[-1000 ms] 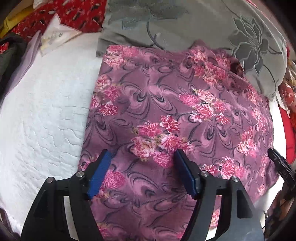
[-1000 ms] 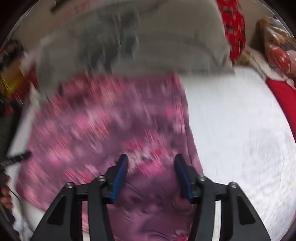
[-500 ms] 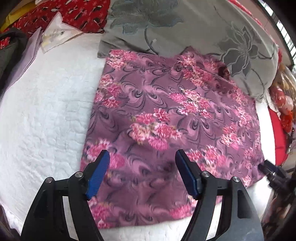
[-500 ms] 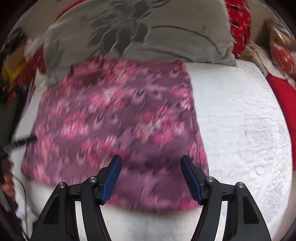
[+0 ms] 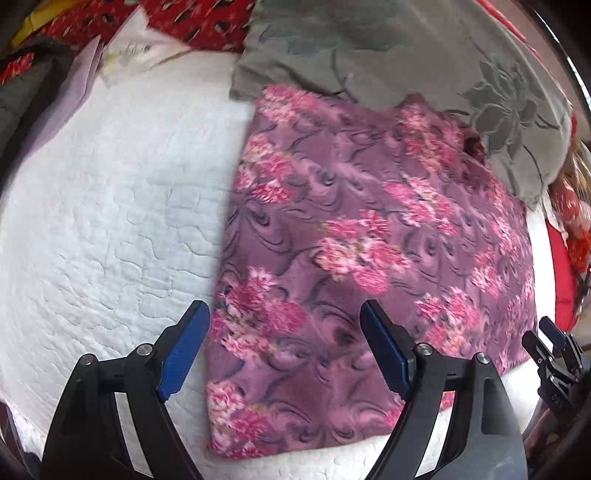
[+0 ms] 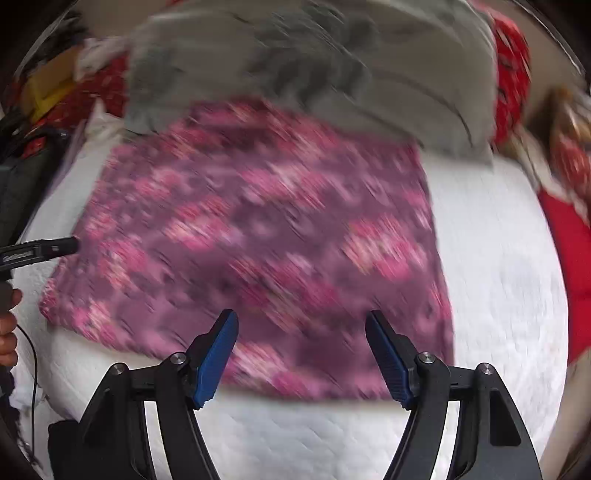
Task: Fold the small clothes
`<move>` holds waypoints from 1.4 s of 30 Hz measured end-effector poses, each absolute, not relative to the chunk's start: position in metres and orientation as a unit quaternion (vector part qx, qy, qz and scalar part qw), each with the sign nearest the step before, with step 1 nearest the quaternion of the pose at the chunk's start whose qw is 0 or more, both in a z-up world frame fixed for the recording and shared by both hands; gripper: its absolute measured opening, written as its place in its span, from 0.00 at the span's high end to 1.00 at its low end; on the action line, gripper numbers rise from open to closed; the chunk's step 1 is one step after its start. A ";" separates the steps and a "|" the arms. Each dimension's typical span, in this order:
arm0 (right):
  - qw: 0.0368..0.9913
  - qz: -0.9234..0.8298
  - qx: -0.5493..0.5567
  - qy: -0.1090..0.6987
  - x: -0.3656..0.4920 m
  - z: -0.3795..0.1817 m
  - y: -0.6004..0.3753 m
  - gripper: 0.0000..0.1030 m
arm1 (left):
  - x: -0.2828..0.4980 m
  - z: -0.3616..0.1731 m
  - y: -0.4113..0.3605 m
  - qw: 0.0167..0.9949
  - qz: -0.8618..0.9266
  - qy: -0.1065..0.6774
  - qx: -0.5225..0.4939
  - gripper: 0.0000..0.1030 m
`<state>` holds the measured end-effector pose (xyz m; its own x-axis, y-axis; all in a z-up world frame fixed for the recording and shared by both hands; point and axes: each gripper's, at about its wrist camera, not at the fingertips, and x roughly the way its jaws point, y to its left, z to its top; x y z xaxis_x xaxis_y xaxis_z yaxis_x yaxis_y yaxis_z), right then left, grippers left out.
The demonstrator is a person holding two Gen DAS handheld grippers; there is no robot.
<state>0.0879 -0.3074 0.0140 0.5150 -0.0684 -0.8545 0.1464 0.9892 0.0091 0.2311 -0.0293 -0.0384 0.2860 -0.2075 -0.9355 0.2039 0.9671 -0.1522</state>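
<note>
Both our tongs are drawing back off the cloth (image 5: 354, 236), left tongs (image 5: 284, 350) and right tongs (image 6: 301, 354) gaping wide, gripping nothing; only the right view is blurring.

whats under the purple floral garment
The purple floral garment lies flat on a white quilted bedspread; its far edge overlaps a grey floral pillow. Anything beneath its middle is covered.

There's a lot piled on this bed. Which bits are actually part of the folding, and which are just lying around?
Part of the job:
purple floral cloth, lying flat
left gripper, open
right gripper, open

Just lying about:
grey flowered pillow
white quilt underneath
red patterned fabric
white paper
</note>
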 end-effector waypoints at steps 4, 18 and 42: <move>0.822 -0.058 0.082 0.561 0.119 -0.032 -0.302 0.29 | 0.234 -0.057 -0.032 0.789 -0.138 0.599 -0.002 0.17; 0.855 0.110 -0.235 0.449 0.091 -0.025 -0.091 0.28 | 0.297 -0.023 0.058 0.787 -0.146 0.596 -0.058 0.17; 0.917 0.025 -0.324 0.232 0.107 -0.010 -0.049 0.93 | 0.345 -0.043 0.005 0.699 -0.231 0.650 -0.187 0.17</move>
<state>0.1066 -0.0495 -0.0099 0.8913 -0.1037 -0.4414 -0.1963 0.7892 -0.5819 0.3449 0.0052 -0.0426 0.0477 -0.5670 -0.8223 0.0803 0.8228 -0.5627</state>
